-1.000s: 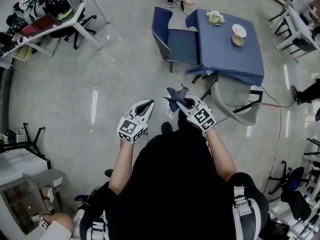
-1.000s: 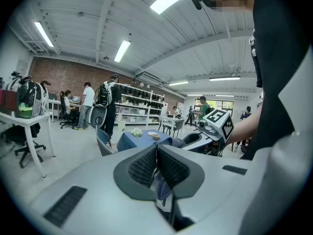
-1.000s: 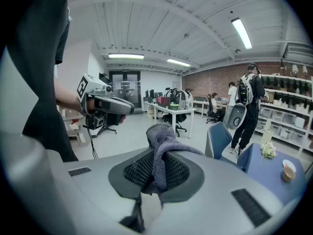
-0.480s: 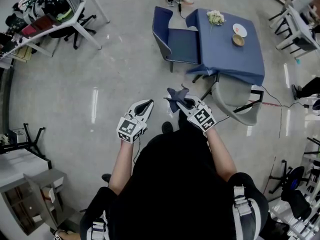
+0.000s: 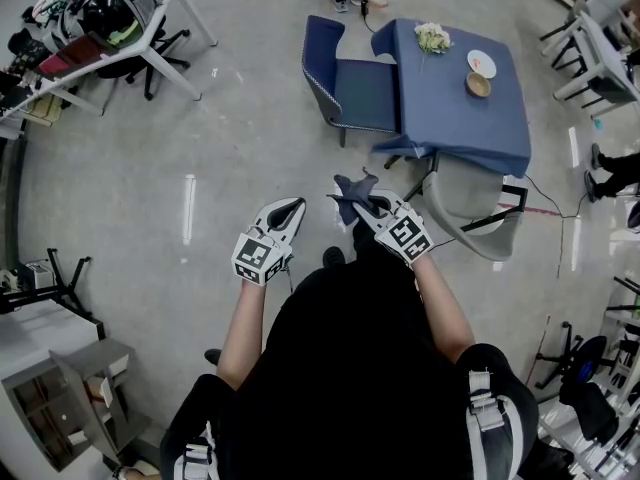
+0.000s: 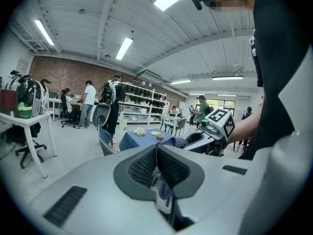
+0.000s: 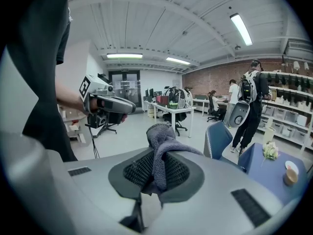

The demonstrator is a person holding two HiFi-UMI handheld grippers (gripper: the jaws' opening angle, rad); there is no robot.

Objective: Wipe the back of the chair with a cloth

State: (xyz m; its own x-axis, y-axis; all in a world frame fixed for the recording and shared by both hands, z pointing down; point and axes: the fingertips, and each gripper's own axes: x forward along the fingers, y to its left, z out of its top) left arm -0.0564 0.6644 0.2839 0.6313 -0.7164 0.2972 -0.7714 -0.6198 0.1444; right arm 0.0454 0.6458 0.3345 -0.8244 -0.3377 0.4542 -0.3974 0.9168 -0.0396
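The wiping had not begun, judging by how things lay. The cloth, a dark grey-blue rag, was pinched between the jaws of the right gripper, its bunched top standing up above the pads and a fold draped over one side. In the head view it sat just right of the frame's centre, in the air over bare floor and touching no furniture. The left gripper hung beside it, a little left of centre, with its jaws pressed together and nothing between them. The blue chair stood in the upper middle of the head view, well apart from both grippers, its seat pushed against the table with the blue cover and its chair back turned toward the open floor on the left. A grey chair stood nearer, at the right of centre and just beside the right gripper in the frame. Which of the two was meant could not be told from the task, though the right gripper view had the blue one ahead at its right. So the cloth was in hand and that part looked settled. What seemed left was all the rest: closing the gap to the chair, laying the cloth on its back and rubbing across the surface.
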